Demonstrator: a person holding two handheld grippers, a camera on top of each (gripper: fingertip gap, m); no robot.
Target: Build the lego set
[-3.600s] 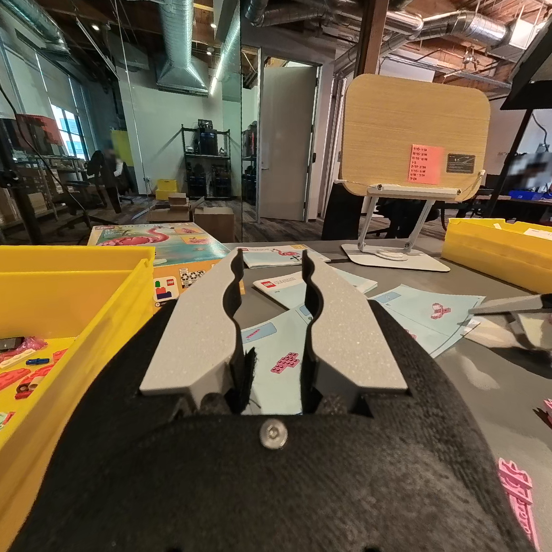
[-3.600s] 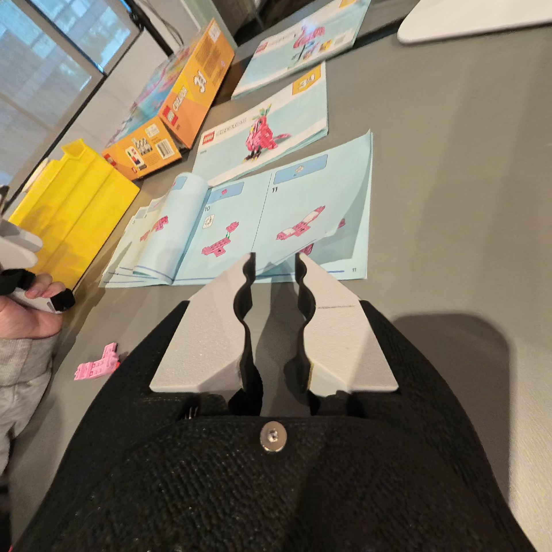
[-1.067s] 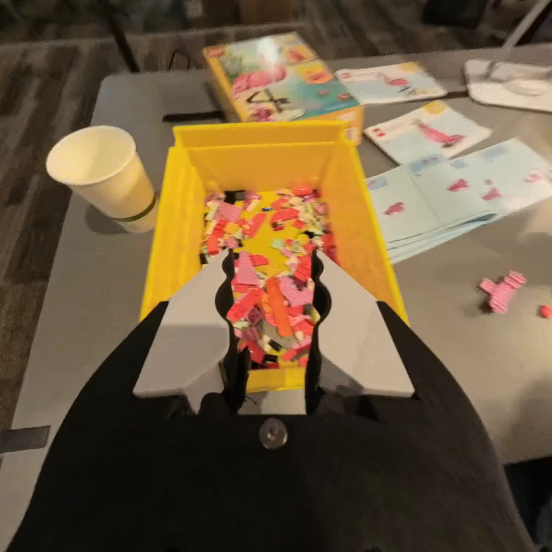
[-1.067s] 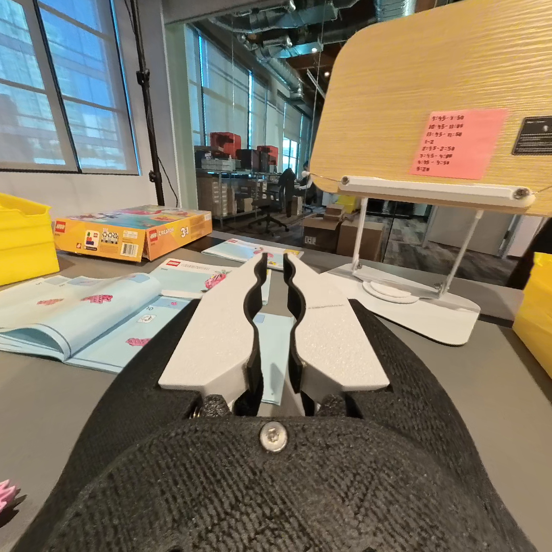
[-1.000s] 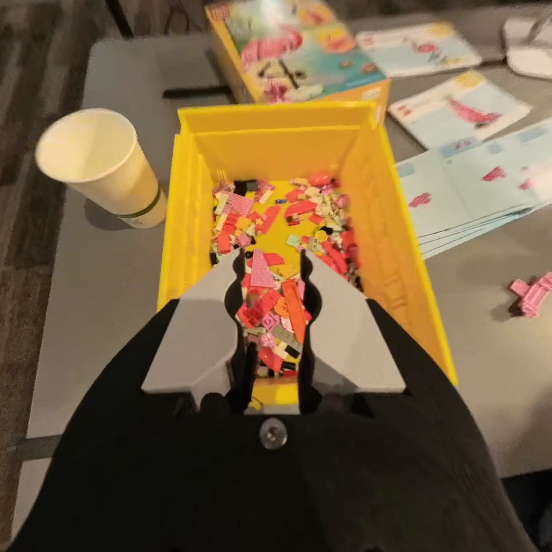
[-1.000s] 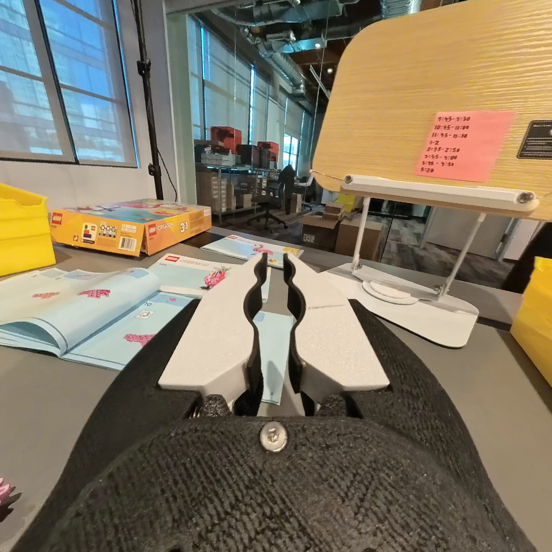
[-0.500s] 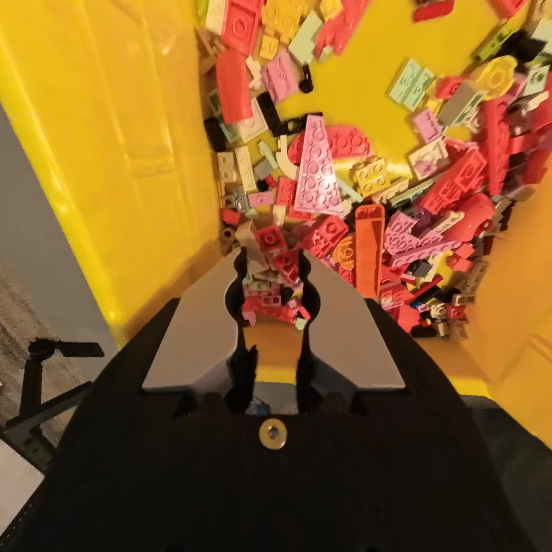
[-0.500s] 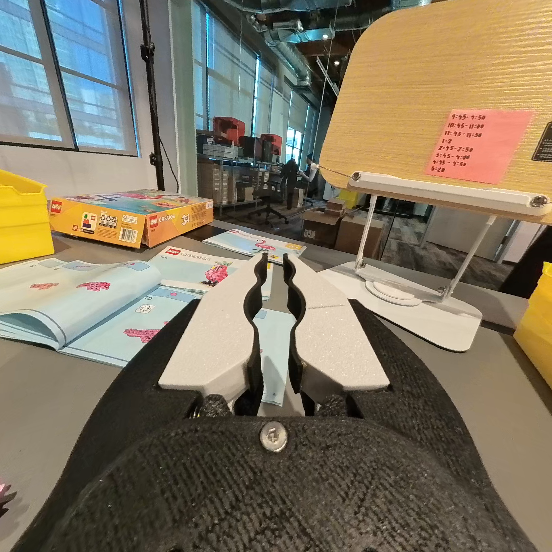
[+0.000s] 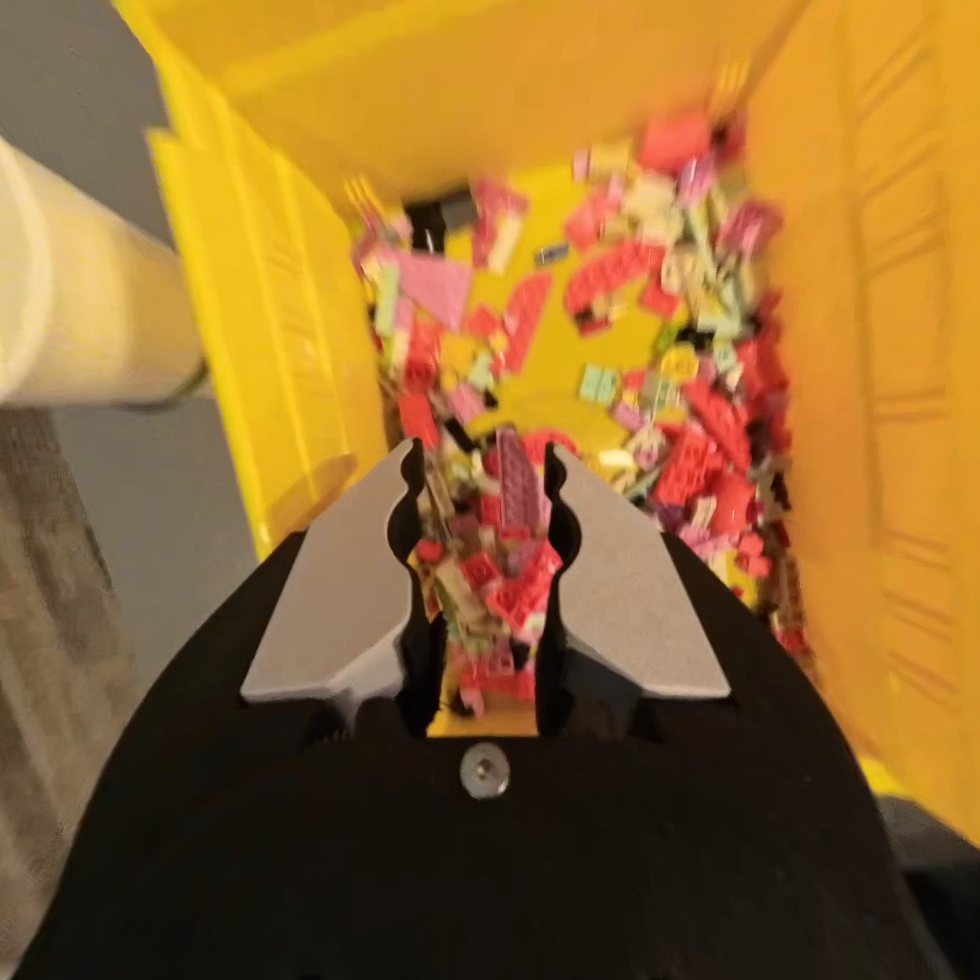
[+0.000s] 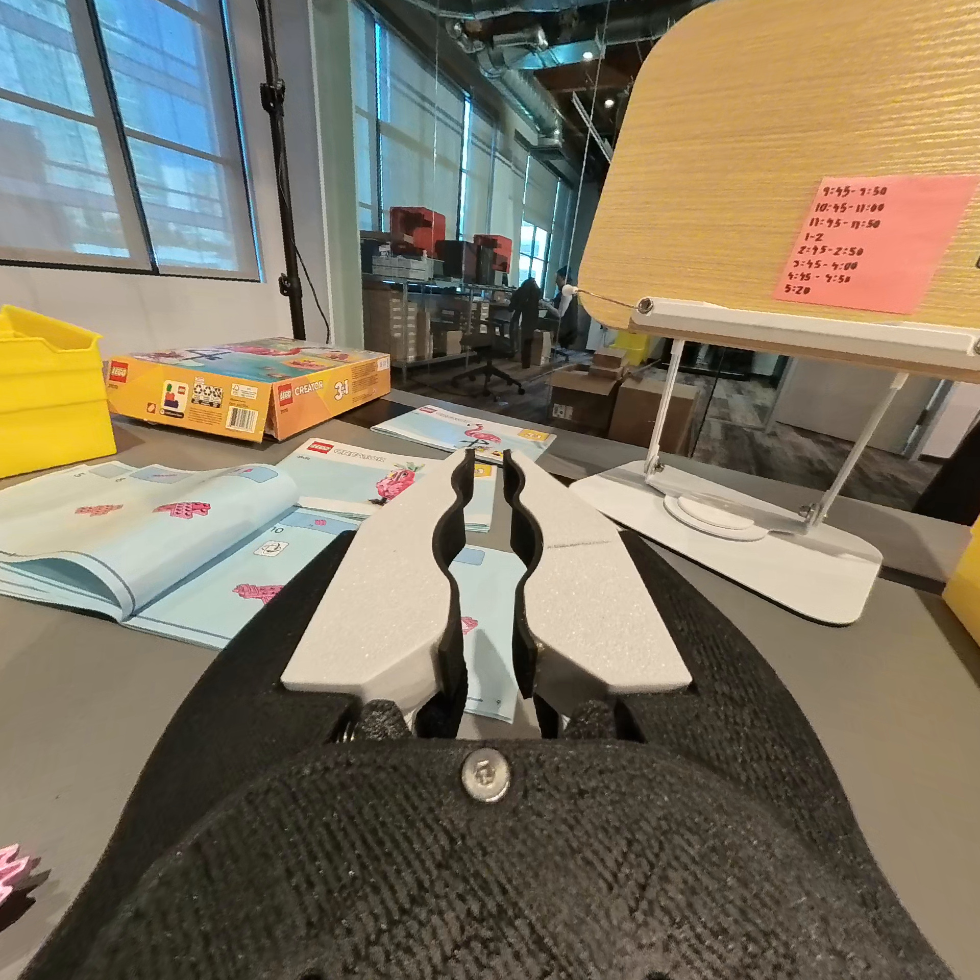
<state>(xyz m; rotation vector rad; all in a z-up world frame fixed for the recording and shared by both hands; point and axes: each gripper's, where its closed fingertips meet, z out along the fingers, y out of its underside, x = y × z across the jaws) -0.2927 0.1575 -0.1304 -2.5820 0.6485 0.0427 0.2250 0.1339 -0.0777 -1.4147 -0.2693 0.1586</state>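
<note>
Inside the yellow plastic bin, loose pink and red lego pieces are lying unsorted; the left gripper is hovering above, fingers spread and empty. Beside the open pale-blue instruction booklet, the right gripper is idling over the grey surface, fingers slightly parted, empty. Most building seems left.

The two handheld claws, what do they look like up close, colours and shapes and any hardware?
Both look alike. The left claw has two pale grey wedge-shaped fingers with black wavy inner pads, set into a wide black body with a silver screw at the centre. The right claw matches it: speckled light grey fingers, black scalloped pads, a ribbed black body and the same screw. No cables show.
</note>
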